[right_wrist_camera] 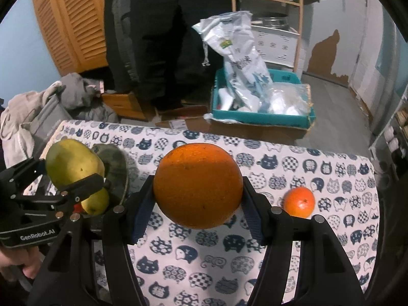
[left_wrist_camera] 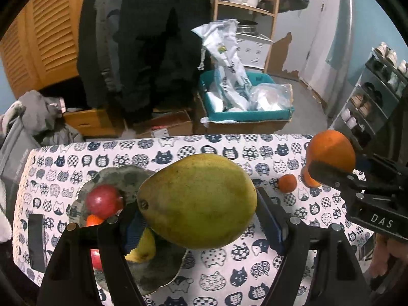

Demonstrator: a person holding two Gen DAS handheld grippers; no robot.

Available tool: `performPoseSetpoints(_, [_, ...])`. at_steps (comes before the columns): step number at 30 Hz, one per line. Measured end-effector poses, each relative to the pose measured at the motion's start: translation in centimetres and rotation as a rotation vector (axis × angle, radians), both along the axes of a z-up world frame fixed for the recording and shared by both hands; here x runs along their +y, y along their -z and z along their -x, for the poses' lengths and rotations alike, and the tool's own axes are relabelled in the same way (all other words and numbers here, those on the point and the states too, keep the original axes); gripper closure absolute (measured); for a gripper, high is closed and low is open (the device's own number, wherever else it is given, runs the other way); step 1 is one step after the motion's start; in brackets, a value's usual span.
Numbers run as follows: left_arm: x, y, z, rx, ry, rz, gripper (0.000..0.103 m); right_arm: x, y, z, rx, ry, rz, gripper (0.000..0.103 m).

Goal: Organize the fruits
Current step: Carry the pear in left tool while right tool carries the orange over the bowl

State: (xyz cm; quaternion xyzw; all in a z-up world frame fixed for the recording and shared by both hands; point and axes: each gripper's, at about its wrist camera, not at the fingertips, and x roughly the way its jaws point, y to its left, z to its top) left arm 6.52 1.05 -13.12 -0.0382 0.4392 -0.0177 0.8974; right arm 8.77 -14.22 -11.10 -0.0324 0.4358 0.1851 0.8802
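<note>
My left gripper is shut on a large green mango and holds it above the right part of a metal plate. On the plate lie a red apple, a yellow pear and a small orange fruit. My right gripper is shut on a big orange and holds it above the table's middle. A small tangerine lies on the cloth to its right. In the right wrist view the mango and the plate are at the left.
The table has a cat-print cloth. Behind it on the floor stand a teal box with plastic bags, cardboard boxes, piled clothes and a wooden shelf. A shoe rack stands at the right.
</note>
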Motion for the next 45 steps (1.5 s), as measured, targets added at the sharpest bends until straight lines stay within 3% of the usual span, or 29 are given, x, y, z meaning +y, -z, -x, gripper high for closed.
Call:
performPoseSetpoints(25, [9.2,3.0,1.1,0.068,-0.152,0.030,0.023,9.8,2.5,-2.0,0.073,-0.141,-0.006,0.039])
performPoseSetpoints(44, [11.4,9.8,-0.5,0.269,-0.178,0.067,0.023,14.1,5.4,-3.0,0.139,-0.188,0.014,0.039])
performPoseSetpoints(45, [11.5,9.7,-0.4,0.250,-0.177,0.073,0.023,14.1,5.6,-3.0,0.144,-0.188,0.015,0.039])
